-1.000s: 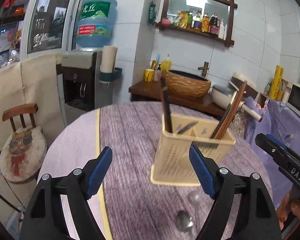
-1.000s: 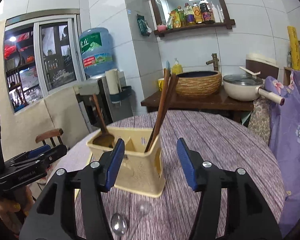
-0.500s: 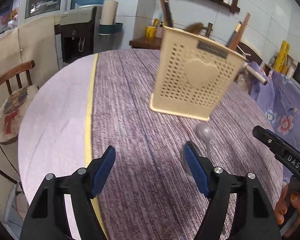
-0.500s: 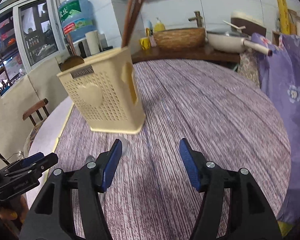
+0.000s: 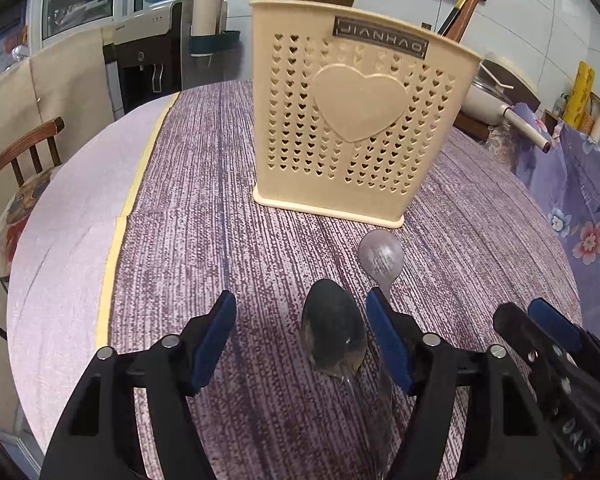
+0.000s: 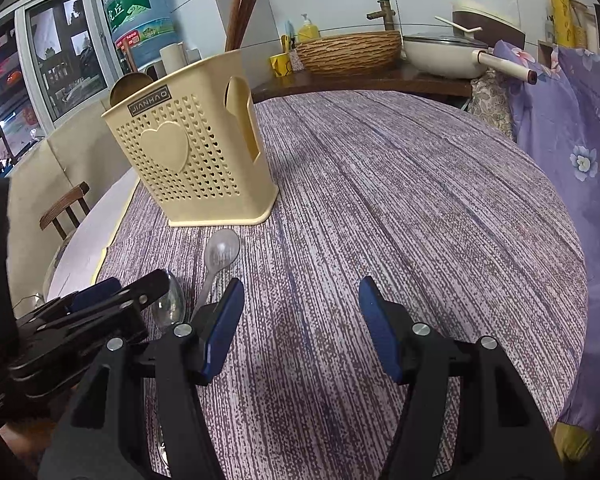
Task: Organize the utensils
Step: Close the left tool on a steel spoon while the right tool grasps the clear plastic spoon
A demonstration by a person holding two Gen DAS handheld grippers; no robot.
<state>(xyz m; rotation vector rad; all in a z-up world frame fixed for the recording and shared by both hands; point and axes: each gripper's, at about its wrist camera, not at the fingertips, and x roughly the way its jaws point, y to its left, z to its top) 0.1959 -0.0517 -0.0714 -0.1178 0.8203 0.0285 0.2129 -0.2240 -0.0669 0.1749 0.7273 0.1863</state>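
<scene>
Round table (image 6: pixel 420 184) under a purple woven cloth (image 5: pixel 228 248), with a paler bare strip along its left side. Cream utensil caddy (image 5: pixel 352 120) stands upright on the cloth ahead of both my tongs, heart-punched front wall facing me, label reading JIANHAO near the rim. In it: chopsticks (image 6: pixel 246 0) rising from the right-hand end in the right wrist view, and a wooden spoon (image 6: pixel 126 84) whose bowl shows just above the rim at the left-hand end; which compartments, I cannot tell. My left gripper (image 5: pixel 302 340) is low over the cloth, jaws spread wide, nothing pinched. The metal spoon (image 5: pixel 334 336) lies flat between its blue pads, bowl toward the caddy; its handle runs back under the gripper and is hard to follow there. Right pad sits just beside the spoon bowl, touching or not I cannot say. My right gripper (image 6: pixel 300 328) is also spread wide, over bare cloth, holding nothing, just to the right of the left one. The clear plastic spoon (image 5: pixel 380 260) lies just in front of the caddy's base, bowl near the base, handle slanting back toward the left gripper's right pad.
</scene>
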